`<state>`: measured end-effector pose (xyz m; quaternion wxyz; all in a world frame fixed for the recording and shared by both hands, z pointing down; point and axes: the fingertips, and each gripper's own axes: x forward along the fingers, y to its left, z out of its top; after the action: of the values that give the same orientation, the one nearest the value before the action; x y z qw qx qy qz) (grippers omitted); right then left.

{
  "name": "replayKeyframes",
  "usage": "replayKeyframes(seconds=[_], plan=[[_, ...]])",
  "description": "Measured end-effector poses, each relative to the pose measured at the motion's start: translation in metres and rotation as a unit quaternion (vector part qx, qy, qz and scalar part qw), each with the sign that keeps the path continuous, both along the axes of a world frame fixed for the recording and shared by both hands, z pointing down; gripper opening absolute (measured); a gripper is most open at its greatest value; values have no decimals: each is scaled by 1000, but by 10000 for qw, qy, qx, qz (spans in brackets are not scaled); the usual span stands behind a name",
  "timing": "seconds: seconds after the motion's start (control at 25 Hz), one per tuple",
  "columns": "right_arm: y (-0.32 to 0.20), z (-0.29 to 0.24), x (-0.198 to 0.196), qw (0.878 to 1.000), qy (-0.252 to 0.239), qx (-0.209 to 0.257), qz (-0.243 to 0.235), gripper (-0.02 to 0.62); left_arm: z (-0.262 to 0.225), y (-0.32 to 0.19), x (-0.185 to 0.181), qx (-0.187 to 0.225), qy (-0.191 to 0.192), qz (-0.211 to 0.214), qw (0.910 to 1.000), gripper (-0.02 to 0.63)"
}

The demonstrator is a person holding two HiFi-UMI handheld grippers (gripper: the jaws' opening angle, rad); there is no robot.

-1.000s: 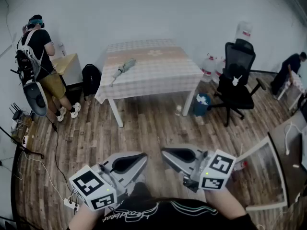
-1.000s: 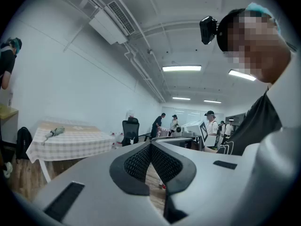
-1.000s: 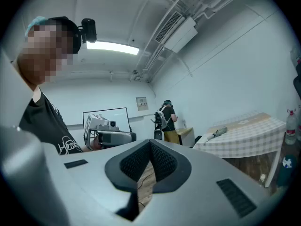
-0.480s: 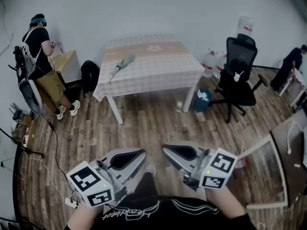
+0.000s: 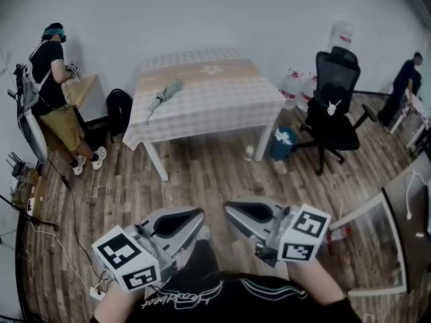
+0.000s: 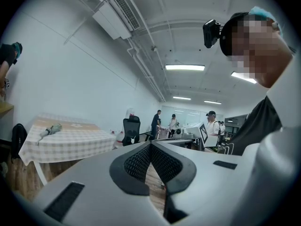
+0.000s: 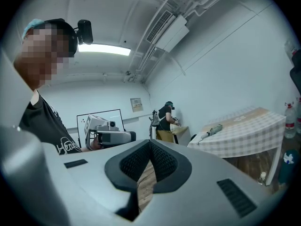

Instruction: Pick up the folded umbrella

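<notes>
Nothing stands on the way to the table, only bare plank floor (image 5: 209,180). To the sides there is more. A black office chair (image 5: 333,110) stands past the tabletop's right edge. A blue bin (image 5: 283,142) and a small bottle (image 5: 250,153) sit on the floor by the near right leg, with water jugs (image 5: 294,86) at the wall behind. A black backpack (image 5: 118,110) sits on the floor beside the left edge, and beyond it a person (image 5: 48,79) stands at a low cabinet (image 5: 86,89). Cables (image 5: 64,241) trail over the floor at far left. Another person (image 5: 406,79) bends over at far right.

A checked cloth (image 5: 215,93) covers the tabletop and hangs over its edges. The walls are plain white, and the gripper views show strip lights and an air conditioner overhead.

The umbrella (image 5: 163,94) lies flat and aslant near the tabletop's left edge, one thin end toward the near left corner. The left gripper (image 5: 197,215) and right gripper (image 5: 230,210) are low in the head view, close to the holder's body, tips turned toward each other. Both are well apart from the table. Each has its jaws together — pads meeting at the tips, nothing between them.
</notes>
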<state>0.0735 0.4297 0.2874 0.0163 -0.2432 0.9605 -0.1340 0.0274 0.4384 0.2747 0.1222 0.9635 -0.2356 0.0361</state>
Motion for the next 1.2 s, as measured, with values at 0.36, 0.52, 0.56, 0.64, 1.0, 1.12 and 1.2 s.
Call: replayKeyframes(seconds=[0.36,0.52,0.56,0.64,1.0,1.12,1.2], plan=[[-124,4,-7,9996,0,-215,171,11,5,-126,-11,-170,5,66,9998,-3],[-191,10,-16,9988,-57,-418,240,11,11,-194,-17,-348,-74,172,9992,-3],[-209,11,-19,9987,-50,-452,249,11,12,-213,-20,-386,-71,190,9990,-3],[-246,11,-27,9983,-25,-509,281,11,14,-251,-26,-443,-71,213,9988,-3],[-377,17,-51,9959,-33,-703,567,11,36,-388,-68,-668,-103,-15,9977,-3],[-397,22,-56,9956,25,-763,545,11,41,-412,-77,-691,-84,-116,9975,-3],[-406,24,-59,9956,51,-778,511,11,44,-423,-81,-704,-94,-176,9973,-3]])
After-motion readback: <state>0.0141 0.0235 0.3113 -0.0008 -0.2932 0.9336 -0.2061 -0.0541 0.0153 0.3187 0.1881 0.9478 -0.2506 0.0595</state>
